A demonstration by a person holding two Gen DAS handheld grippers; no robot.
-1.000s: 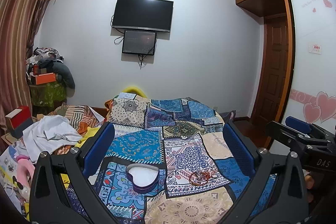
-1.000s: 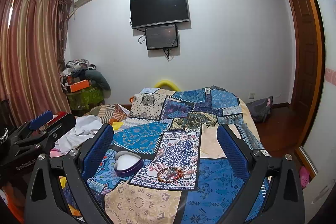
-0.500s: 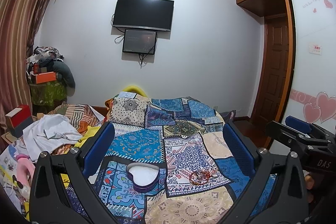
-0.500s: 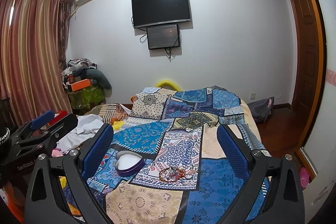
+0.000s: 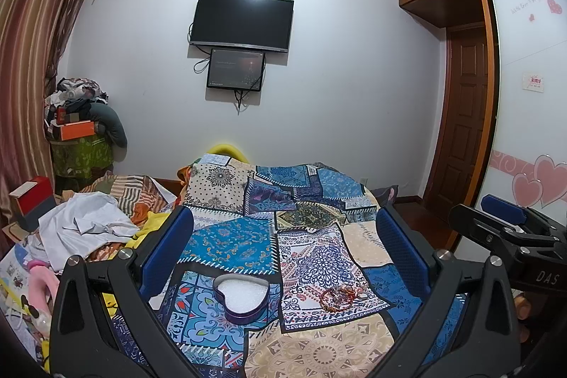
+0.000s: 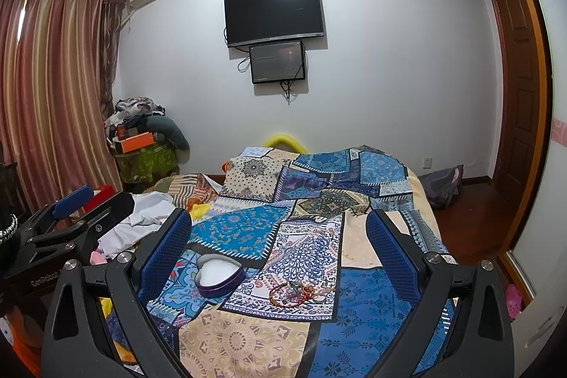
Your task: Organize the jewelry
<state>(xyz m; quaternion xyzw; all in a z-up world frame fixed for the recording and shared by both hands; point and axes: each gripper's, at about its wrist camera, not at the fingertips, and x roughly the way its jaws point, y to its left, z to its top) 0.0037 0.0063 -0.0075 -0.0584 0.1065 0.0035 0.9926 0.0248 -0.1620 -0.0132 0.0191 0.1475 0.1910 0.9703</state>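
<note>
A purple heart-shaped tin (image 5: 242, 297) with a white lining lies open on the patchwork bedspread (image 5: 304, 247); it also shows in the right wrist view (image 6: 219, 274). A small pile of jewelry (image 5: 339, 295) with a red bead bracelet lies to its right, also seen in the right wrist view (image 6: 297, 292). My left gripper (image 5: 283, 250) is open and empty, held above the bed short of the tin. My right gripper (image 6: 278, 245) is open and empty, above the jewelry pile. Each gripper shows at the edge of the other's view.
Crumpled white cloth (image 5: 85, 225) and striped bedding lie at the bed's left side. A stack of clothes and boxes (image 5: 78, 130) stands in the left corner. A TV (image 5: 241, 22) hangs on the far wall. A wooden door (image 5: 460, 123) is at right.
Both grippers have drifted slightly; the right wrist view shifted so the tin and jewelry sit a little further right. Nothing was grasped or moved on the bed.
</note>
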